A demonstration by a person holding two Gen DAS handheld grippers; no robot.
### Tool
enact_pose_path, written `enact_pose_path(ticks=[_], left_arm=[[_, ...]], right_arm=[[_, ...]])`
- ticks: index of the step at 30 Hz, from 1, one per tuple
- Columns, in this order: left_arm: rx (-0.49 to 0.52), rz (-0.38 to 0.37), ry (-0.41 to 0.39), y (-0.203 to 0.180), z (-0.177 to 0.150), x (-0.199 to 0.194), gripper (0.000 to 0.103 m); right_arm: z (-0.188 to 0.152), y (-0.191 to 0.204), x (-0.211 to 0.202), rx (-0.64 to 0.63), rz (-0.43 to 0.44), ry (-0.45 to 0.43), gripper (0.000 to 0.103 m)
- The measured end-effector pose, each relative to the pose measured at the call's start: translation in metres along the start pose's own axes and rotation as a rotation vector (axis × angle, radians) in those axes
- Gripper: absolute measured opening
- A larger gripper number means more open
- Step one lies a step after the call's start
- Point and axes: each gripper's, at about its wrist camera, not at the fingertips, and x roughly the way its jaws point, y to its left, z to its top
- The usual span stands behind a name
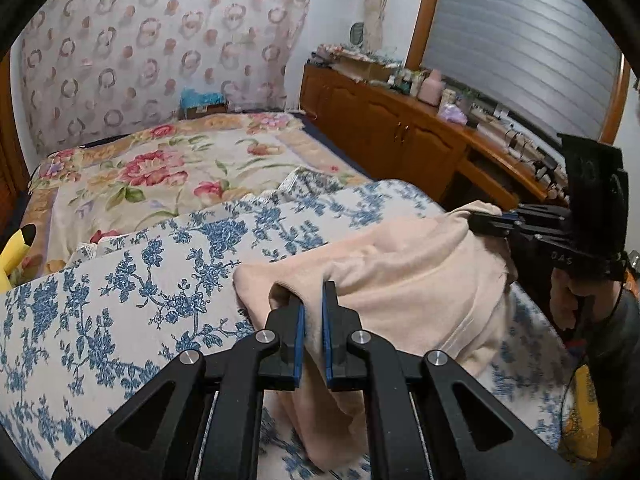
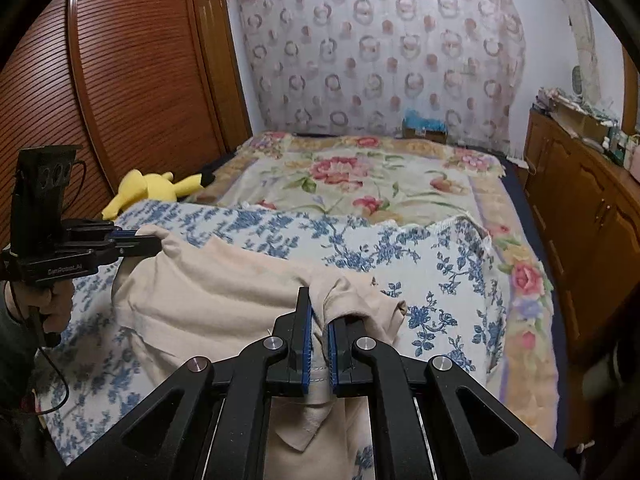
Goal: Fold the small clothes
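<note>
A pale pink-beige garment hangs stretched between both grippers over the blue-flowered bed cover. My left gripper is shut on one edge of it, cloth bunched between the blue pads. In the same view my right gripper pinches the far corner at the right. From the right wrist, the garment spreads leftward from my right gripper, shut on a bunched fold. My left gripper grips the garment's other end at the left, a hand on its handle below.
A floral blanket covers the far half of the bed. A yellow plush toy lies by the wooden wardrobe on the left. A wooden cabinet with clutter on top lines the right side. A patterned curtain hangs behind the bed.
</note>
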Motion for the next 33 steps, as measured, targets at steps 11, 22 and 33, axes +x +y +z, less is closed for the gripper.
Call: enact_pose_path(ticks=[11, 22, 33], left_arm=[[-0.017, -0.04, 0.038, 0.009, 0.0, 0.017, 0.01], [0.051, 0.005, 0.033, 0.019, -0.017, -0.01, 0.047], [0.096, -0.019, 0.097, 0.01, -0.048, -0.016, 0.068]], right_arm=[[0.009, -0.001, 0.015, 0.018, -0.037, 0.03, 0.014], [0.0, 0.006, -0.021, -0.028, -0.119, 0.014, 0.054], [-0.027, 0.024, -0.055, -0.08, -0.109, 0.088, 0.056]])
